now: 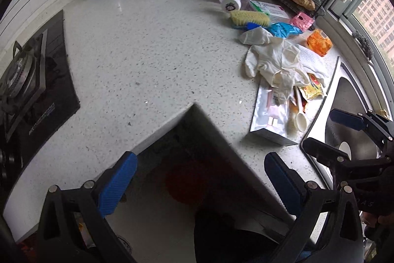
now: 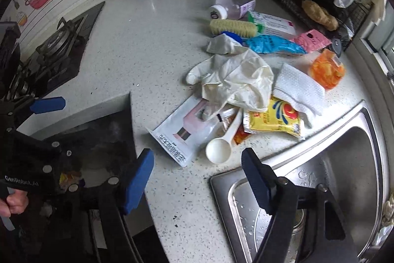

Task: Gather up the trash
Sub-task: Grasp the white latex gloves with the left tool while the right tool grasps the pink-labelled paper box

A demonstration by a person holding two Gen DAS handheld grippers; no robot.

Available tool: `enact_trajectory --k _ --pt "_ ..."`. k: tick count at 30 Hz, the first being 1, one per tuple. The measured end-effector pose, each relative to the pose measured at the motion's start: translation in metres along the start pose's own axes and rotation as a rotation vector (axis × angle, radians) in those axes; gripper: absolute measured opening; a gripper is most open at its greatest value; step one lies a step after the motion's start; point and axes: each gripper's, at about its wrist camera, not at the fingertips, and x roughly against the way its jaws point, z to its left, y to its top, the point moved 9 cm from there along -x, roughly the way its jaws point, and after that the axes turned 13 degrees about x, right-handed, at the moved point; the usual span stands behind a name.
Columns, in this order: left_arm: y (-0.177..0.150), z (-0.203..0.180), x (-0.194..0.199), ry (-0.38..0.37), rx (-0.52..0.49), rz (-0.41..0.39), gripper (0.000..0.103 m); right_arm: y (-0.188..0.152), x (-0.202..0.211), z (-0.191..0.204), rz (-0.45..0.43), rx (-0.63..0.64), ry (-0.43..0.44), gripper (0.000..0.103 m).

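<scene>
Right wrist view shows my right hand-held gripper (image 2: 197,176) and left hand-held gripper (image 1: 200,180) both apart and empty, with the trash pile (image 2: 248,83) on the table (image 2: 147,41) beside the sink (image 2: 344,164), so I think grabbing the white spoon (image 2: 219,149) comes next.

A: The white gloves (image 2: 236,80) lie on top of the silver packet (image 2: 183,132), so its top part is hidden.

B: The orange wrapper (image 2: 240,136) hides under the white spoon (image 2: 220,147) and the yellow packet (image 2: 273,121). Only a bit shows.

A: The sink (image 2: 344,164) runs off the picture's bottom edge.

B: Below the counter's corner it is dark and blurry. The red thing (image 1: 189,181) there is too fuzzy to tell.
</scene>
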Motion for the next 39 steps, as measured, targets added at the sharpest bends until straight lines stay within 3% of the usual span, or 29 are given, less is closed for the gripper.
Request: enact_trajectory --k 3,6,9,11,13,17,24,31,39 --pt "-0.003 0.019 -0.005 0.026 0.028 0.007 0.103 0.005 -0.016 0.015 0.032 0.056 0.029 0.069" --pt "-0.006 0.034 -0.011 0.051 0.051 0.011 0.103 0.005 -0.033 0.026 0.068 0.092 0.059 0.058" --pt "-0.009 0.041 -0.011 0.062 0.049 0.008 0.103 0.004 -0.046 0.033 0.097 0.117 0.08 0.044" --pt "-0.01 0.043 -0.012 0.074 0.043 0.004 0.103 0.001 -0.054 0.037 0.122 0.119 0.098 0.022" --pt "-0.011 0.042 -0.012 0.081 0.036 -0.001 0.103 -0.003 -0.061 0.037 0.141 0.125 0.093 0.009" --pt "-0.011 0.041 -0.007 0.067 0.045 -0.016 0.103 0.002 -0.063 0.044 0.126 0.128 0.138 0.001" --pt "0.0 0.047 0.023 0.056 0.084 -0.061 0.103 0.023 -0.025 0.052 0.013 0.148 0.163 0.0" --pt "0.028 0.026 0.054 0.045 0.016 -0.113 0.103 0.041 0.027 0.036 -0.121 0.108 0.14 0.0" --pt "0.071 -0.042 0.043 -0.024 -0.164 -0.11 0.103 0.044 0.057 -0.026 -0.195 -0.006 -0.027 0.0"
